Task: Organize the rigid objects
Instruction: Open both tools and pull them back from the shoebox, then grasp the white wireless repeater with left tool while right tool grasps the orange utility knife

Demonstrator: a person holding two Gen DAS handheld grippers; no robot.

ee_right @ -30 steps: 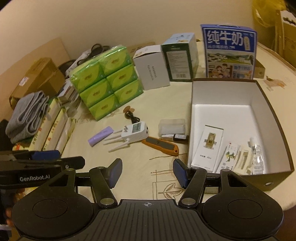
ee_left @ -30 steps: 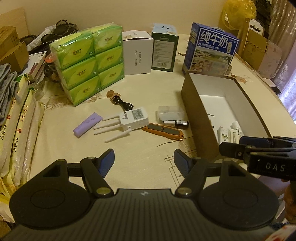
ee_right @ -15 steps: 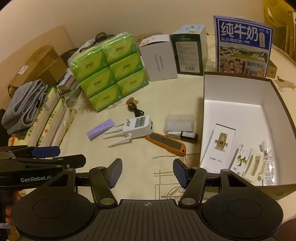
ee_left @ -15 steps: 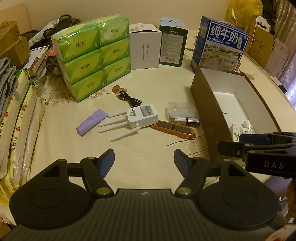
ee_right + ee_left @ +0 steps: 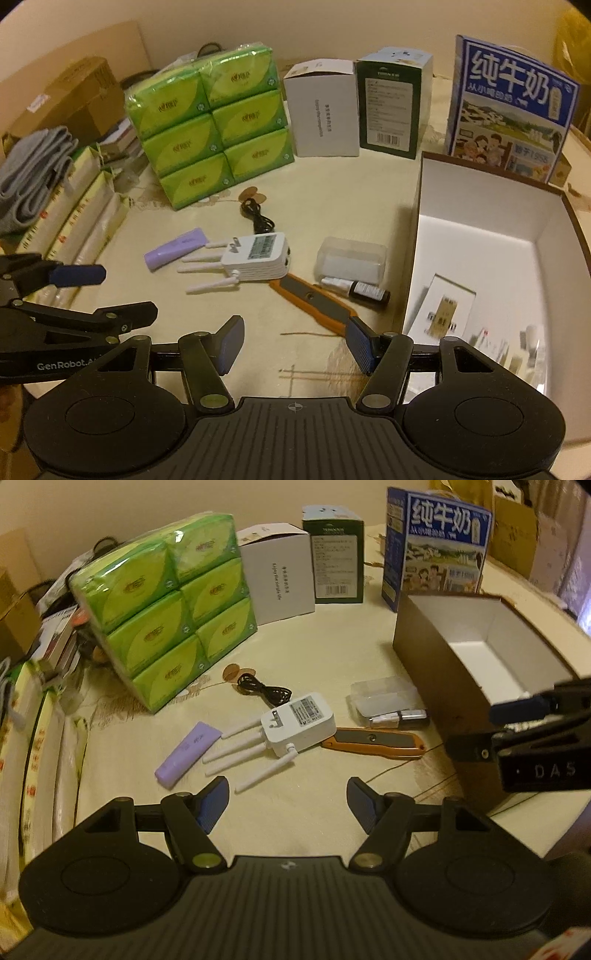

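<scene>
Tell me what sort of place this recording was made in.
Most likely a home, at a cluttered table under a patterned cloth. Household goods suggest it: a green multipack of tissues, a blue milk carton and a folded grey towel on stacked boxes at the edge.

both claws tilt steeply downward above the worktop (image 5: 332,657), side by side. the left claw (image 5: 288,805) has its jaws spread wide with nothing between the blue pads. the right claw (image 5: 295,341) stands parted too, empty. each claw shows at the edge of the other's view, held level with it.
</scene>
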